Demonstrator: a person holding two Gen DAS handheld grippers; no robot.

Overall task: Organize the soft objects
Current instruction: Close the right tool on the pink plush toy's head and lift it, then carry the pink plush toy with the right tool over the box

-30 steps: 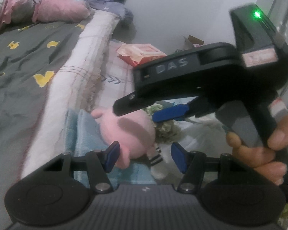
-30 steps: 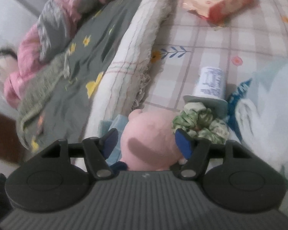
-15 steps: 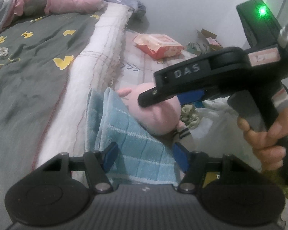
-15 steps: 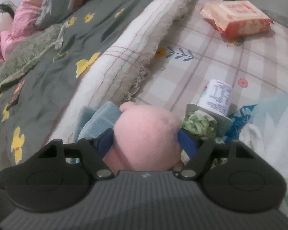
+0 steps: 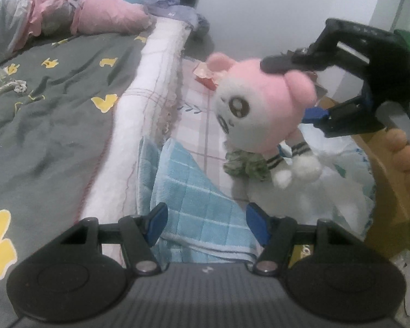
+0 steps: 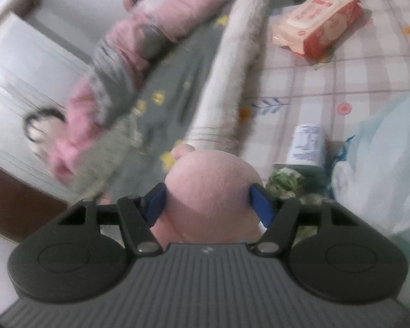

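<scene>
Fuzzy pink plush toy (image 5: 262, 112) now aloft, pinched in right gripper (image 6: 207, 205); left gripper (image 5: 205, 224) spread, empty.

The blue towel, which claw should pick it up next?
Left, probably. The left claw is open and empty right over the blue towel. The right claw is busy squeezing the pink plush toy.

In the right wrist view the pink plush toy's (image 6: 213, 191) face is turned away. The left half smears with motion blur, leaving the pink and grey bedding heap (image 6: 117, 63) indistinct. The white printed bottle's (image 6: 304, 145) label is unreadable.
</scene>
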